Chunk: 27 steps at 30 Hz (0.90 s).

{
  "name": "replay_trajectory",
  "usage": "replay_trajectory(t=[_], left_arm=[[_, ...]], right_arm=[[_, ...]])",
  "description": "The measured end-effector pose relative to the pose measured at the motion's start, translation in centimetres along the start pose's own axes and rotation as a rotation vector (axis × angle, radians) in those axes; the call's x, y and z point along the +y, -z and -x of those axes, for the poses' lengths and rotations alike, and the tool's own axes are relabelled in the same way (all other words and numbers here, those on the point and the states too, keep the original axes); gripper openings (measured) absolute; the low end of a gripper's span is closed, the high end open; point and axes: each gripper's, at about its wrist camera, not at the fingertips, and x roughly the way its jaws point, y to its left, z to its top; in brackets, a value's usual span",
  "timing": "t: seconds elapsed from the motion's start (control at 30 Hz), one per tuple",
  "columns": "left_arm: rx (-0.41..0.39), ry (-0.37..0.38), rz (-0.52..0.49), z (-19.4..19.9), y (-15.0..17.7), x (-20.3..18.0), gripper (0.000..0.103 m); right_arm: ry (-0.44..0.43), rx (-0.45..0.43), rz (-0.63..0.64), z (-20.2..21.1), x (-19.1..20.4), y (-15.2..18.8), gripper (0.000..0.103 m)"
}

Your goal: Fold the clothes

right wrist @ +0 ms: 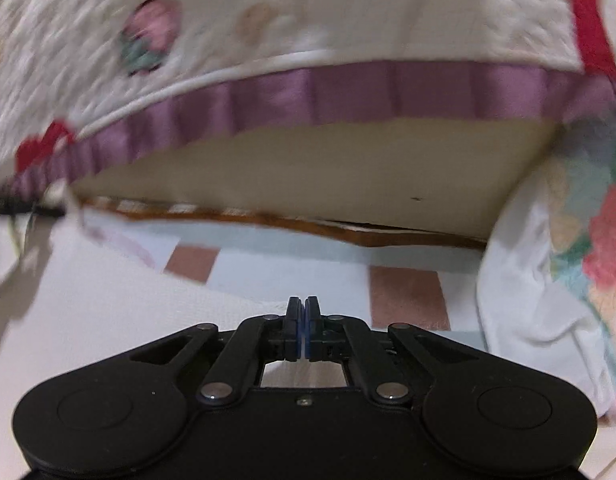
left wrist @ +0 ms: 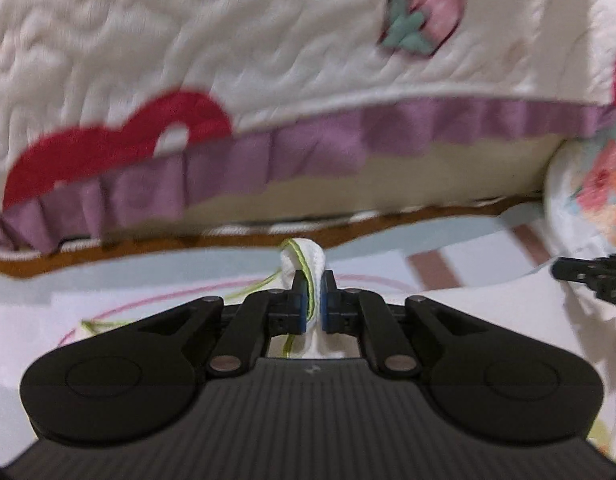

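Note:
A white garment (left wrist: 487, 304) with thin green trim lies spread on the bed sheet. My left gripper (left wrist: 311, 280) is shut on a pinched-up fold of the garment (left wrist: 304, 258), which stands up between the blue pads, a green thread trailing off to the left. In the right wrist view the same white garment (right wrist: 108, 300) spreads under and left of my right gripper (right wrist: 304, 304). Its pads are pressed together and no cloth shows between them. The tip of the right gripper (left wrist: 587, 276) shows at the right edge of the left wrist view.
Just ahead hangs a white quilted cover (left wrist: 188, 20) with a purple ruffle (left wrist: 308, 140), a strawberry patch (left wrist: 423, 12) and red appliqué. Below it is a beige mattress side (right wrist: 308, 176). A floral cloth bundle (right wrist: 567, 260) lies at the right, on the pale blue and brown checked sheet (right wrist: 407, 292).

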Motion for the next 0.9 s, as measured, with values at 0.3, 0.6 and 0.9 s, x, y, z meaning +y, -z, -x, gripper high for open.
replay_trajectory(t=[0.3, 0.6, 0.9], left_arm=[[0.035, -0.166, -0.080, 0.0, 0.6, -1.6, 0.041], [-0.012, 0.044, -0.027, 5.0, 1.6, -5.8, 0.051], [0.095, 0.212, -0.152, 4.6, 5.9, -12.8, 0.051]], right_arm=[[0.057, -0.058, -0.334, 3.7, -6.8, 2.8, 0.055], [0.384, -0.118, -0.677, 16.8, -21.9, 11.7, 0.056], [0.222, -0.210, -1.006, 15.8, -26.7, 17.9, 0.064]])
